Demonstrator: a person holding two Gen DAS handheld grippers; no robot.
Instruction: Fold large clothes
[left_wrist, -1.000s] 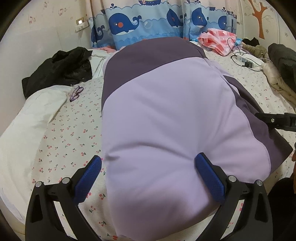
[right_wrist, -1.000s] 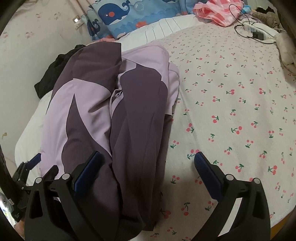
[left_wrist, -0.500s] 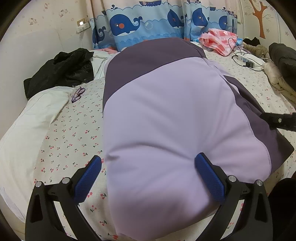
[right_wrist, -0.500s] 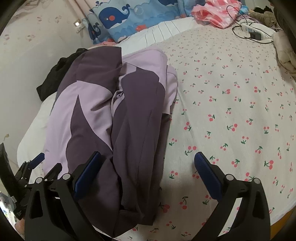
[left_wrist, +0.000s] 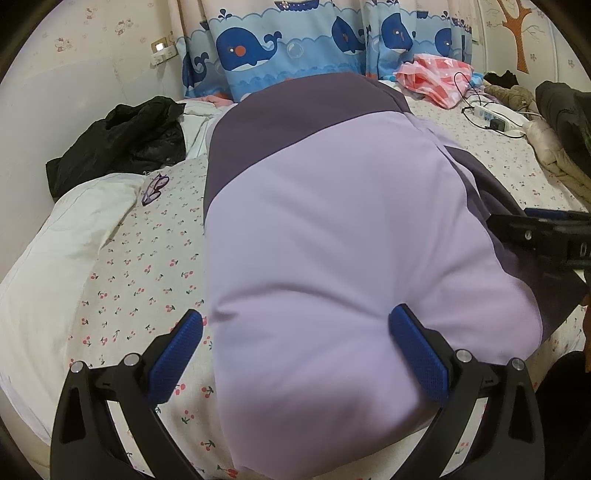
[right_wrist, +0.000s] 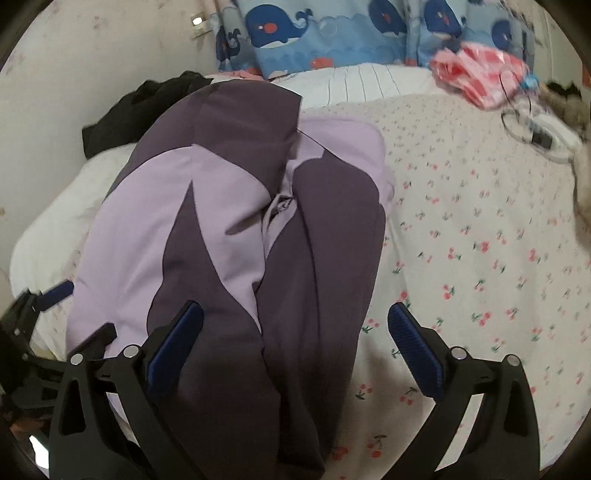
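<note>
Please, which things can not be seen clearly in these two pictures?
- Left wrist view: the purple jacket hides the bed sheet beneath; its near hem leaves the bottom edge.
- Right wrist view: power strip and pink checked cloth are motion-blurred.
- Left wrist view: right tool cut off by the right edge.

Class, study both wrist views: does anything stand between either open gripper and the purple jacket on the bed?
Nothing visible does. The left gripper hangs open right over the purple jacket, and the right gripper is open at its dark near end. The glasses lie off to the side.
</note>
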